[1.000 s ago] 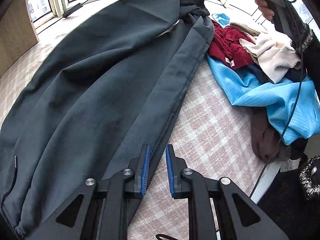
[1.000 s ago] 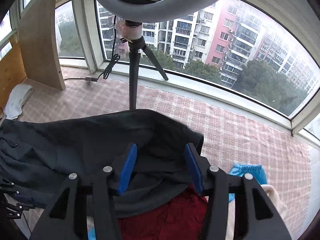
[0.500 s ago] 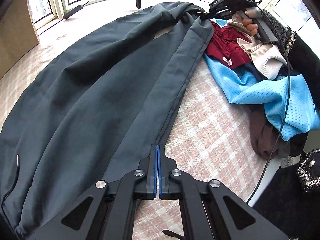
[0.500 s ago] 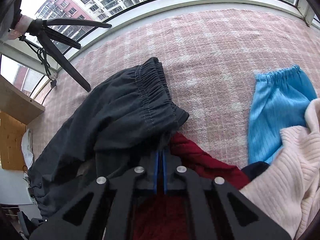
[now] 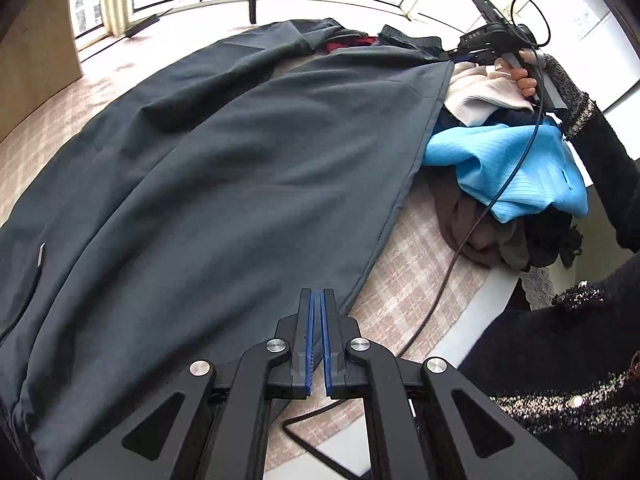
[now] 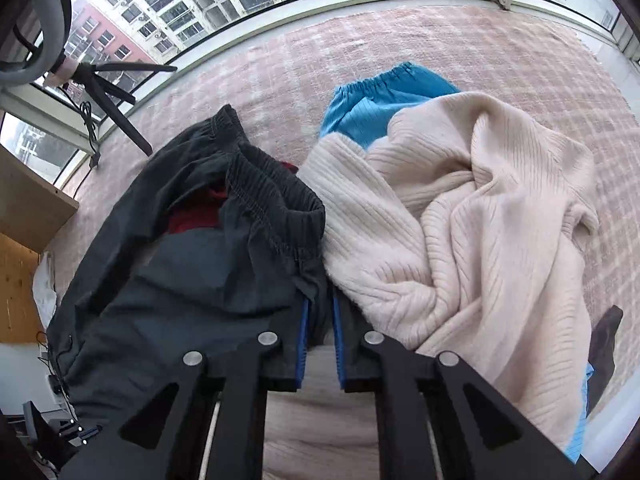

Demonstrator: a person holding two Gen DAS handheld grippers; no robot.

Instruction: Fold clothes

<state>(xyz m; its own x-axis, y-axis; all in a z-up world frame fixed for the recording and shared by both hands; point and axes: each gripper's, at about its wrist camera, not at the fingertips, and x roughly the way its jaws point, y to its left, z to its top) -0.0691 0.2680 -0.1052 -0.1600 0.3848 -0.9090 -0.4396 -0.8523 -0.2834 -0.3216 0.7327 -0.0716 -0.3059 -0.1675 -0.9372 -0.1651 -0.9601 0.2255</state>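
The dark grey trousers (image 5: 224, 184), elastic-waisted and label-free, lie spread out, both the left tool (image 5: 317, 336) and the right tool (image 6: 319, 344) pinching their fabric.

The dark grey trousers (image 5: 224, 184) lie spread and loosely creased, stretching up and left from the left gripper (image 5: 318, 344), whose near-closed pads pinch their lower hem corner. Their elastic, gathered waistband (image 6: 276, 204) sits crumpled just ahead of the right gripper (image 6: 319, 344), a fold of the grey cloth caught between its narrowly parted pads. To the right of that gripper a cream ribbed sweater (image 6: 472, 216) lies heaped against the trousers, with a bright blue garment (image 6: 380, 100) beyond it and a dark red one (image 6: 196, 216) showing under the waistband.
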